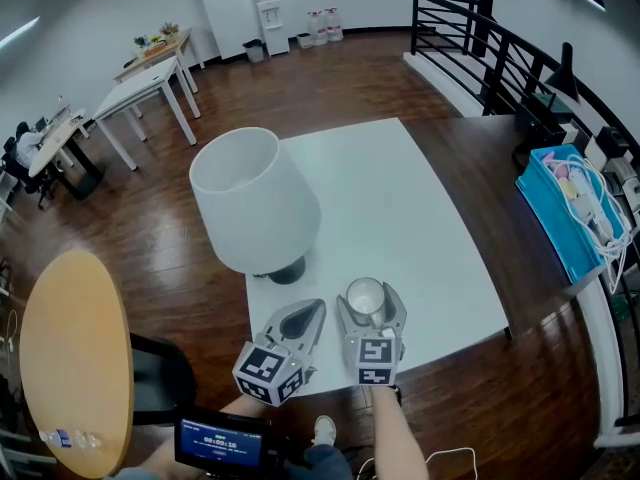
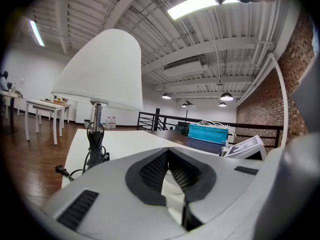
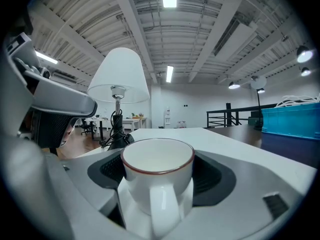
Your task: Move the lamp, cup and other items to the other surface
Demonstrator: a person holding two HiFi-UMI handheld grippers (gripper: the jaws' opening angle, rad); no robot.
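1. Cup point(image 3: 157, 174) is clamped between the jaws of the right gripper point(image 1: 370, 298), low at centre frame (handle facing the camera).
2. Left gripper point(image 1: 312, 313) is held closed on nothing, just below the lamp point(image 1: 255, 203) on the white table point(image 1: 420, 218).

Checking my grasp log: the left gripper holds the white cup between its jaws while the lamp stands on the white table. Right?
No: the right gripper holds the cup, as the right gripper view shows. The lamp does stand on the white table.
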